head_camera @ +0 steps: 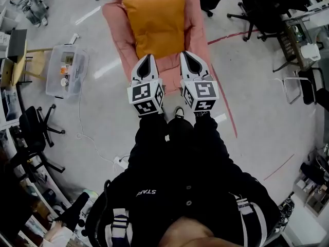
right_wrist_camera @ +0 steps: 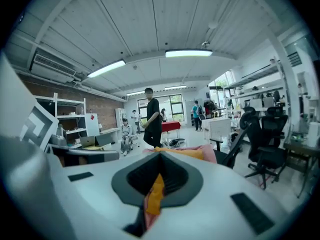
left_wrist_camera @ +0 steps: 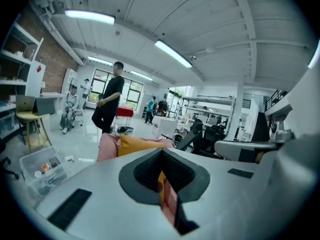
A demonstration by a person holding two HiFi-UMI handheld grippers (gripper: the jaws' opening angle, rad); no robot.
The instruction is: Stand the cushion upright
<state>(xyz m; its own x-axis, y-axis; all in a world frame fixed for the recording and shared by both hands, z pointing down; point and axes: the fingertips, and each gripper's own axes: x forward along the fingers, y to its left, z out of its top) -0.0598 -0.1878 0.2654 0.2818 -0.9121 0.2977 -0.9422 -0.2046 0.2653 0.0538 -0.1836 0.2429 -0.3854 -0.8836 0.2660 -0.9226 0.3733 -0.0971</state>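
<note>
Cushion [head_camera: 154, 22] edge in both tools [head_camera: 147, 60] [head_camera: 190, 58]

I saw the orange cushion [head_camera: 154, 22] at 12 o'clock, plump and roughly square, backed by a larger pink pad [head_camera: 115, 14]. Left gripper [head_camera: 146, 57] and right gripper [head_camera: 189, 54] pinched its 6 o'clock edge, pink fabric caught too.

Our right claw [right_wrist_camera: 159, 166] is clamped on a fold of the orange cushion [right_wrist_camera: 156, 191] together with some pink cloth [right_wrist_camera: 148, 215]. Past it we see a person in black [right_wrist_camera: 151, 116] standing, and black office chairs [right_wrist_camera: 262, 144] at the right.
</note>
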